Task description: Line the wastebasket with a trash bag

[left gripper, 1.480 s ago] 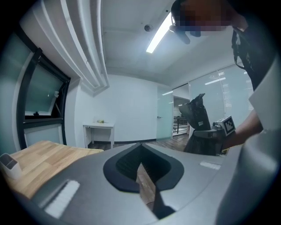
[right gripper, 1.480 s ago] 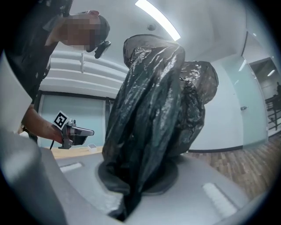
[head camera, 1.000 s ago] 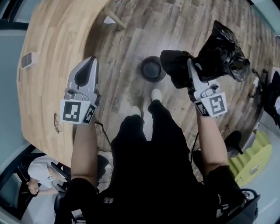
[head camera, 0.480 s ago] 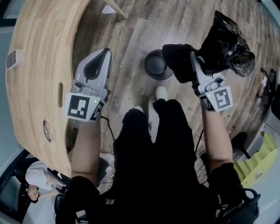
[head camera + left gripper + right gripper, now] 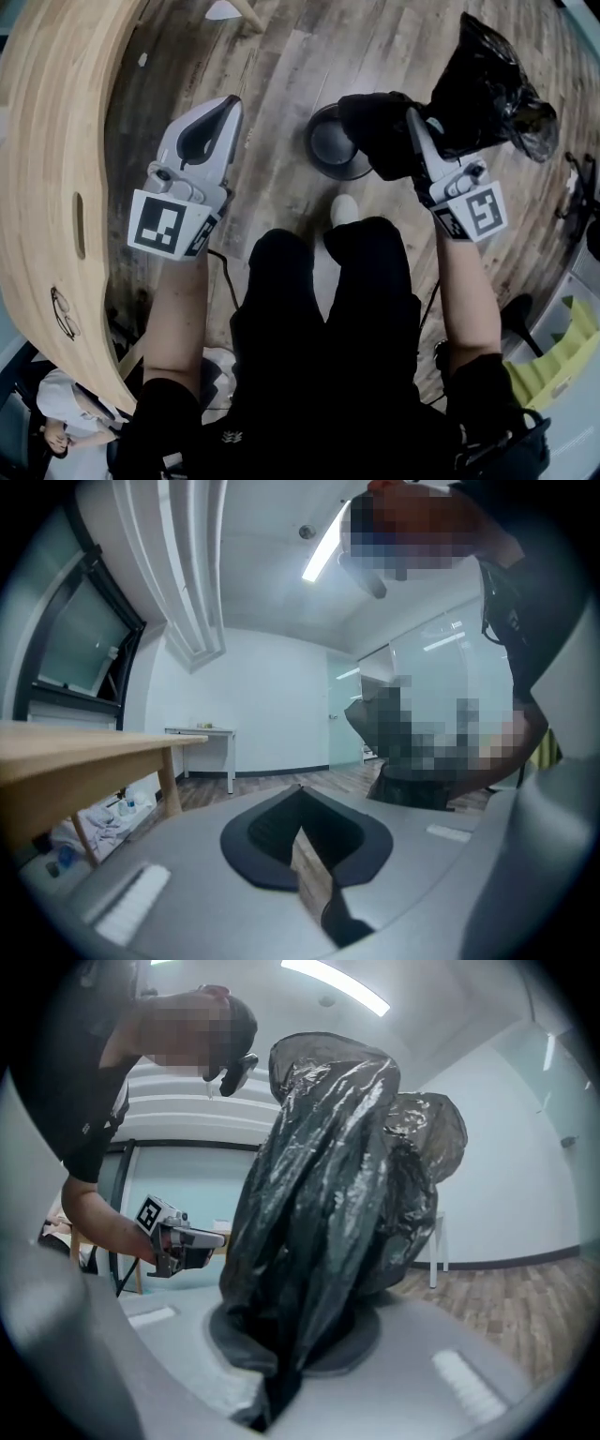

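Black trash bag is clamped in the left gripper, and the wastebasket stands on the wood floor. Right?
No. The trash bag is clamped in the right gripper, as the right gripper view shows. The wastebasket does stand on the wood floor.

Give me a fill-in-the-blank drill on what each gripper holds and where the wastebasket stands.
1. The right gripper is shut on a black ____.
2. The left gripper is shut and holds ____.
3. The round wastebasket stands on the wooden ____, ahead of the person's feet.
Missing words: trash bag; nothing; floor.
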`<state>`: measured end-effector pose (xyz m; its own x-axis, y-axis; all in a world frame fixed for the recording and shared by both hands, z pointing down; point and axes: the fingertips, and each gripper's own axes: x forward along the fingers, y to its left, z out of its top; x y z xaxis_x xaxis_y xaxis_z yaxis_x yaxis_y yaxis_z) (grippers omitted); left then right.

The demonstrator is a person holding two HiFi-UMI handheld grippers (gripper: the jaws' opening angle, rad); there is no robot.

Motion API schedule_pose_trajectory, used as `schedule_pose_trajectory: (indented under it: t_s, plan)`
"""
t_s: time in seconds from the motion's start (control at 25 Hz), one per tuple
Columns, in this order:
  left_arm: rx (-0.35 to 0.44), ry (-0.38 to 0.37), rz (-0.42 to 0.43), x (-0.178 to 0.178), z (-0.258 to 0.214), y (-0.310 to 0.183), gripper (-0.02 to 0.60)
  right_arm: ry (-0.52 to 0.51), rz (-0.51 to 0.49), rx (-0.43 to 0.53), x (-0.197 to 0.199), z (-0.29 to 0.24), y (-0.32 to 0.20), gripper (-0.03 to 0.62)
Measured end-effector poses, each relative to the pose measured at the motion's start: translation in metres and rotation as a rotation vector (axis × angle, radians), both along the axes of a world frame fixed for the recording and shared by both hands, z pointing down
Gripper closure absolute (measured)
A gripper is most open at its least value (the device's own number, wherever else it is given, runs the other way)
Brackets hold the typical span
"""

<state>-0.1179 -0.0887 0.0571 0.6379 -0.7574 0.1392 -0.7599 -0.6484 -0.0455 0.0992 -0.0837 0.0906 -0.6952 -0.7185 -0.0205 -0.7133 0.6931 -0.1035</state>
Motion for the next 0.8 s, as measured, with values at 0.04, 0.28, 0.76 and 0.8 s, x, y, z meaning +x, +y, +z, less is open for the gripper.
schedule_pose_trajectory:
  t_s: [0.04, 0.28, 0.76, 0.8]
  plan:
    - [0.003, 0.011, -0.002, -0.002, 0.015, -0.002, 0.575, 0.003, -0.007, 0.005, -0.003, 0.015, -0.001, 0.592]
    - [0.034, 0.001, 0.024, -0.002, 0.105, -0.017, 0.575, 0.013, -0.038, 0.011, -0.013, 0.102, -0.009, 0.592]
    - [0.094, -0.076, 0.059, 0.002, 0.209, -0.038, 0.575, 0.051, -0.138, 0.043, -0.027, 0.218, -0.007, 0.592]
    - [0.091, -0.057, 0.06, 0.0, 0.212, -0.038, 0.575, 0.055, -0.143, 0.045, -0.028, 0.224, -0.005, 0.592]
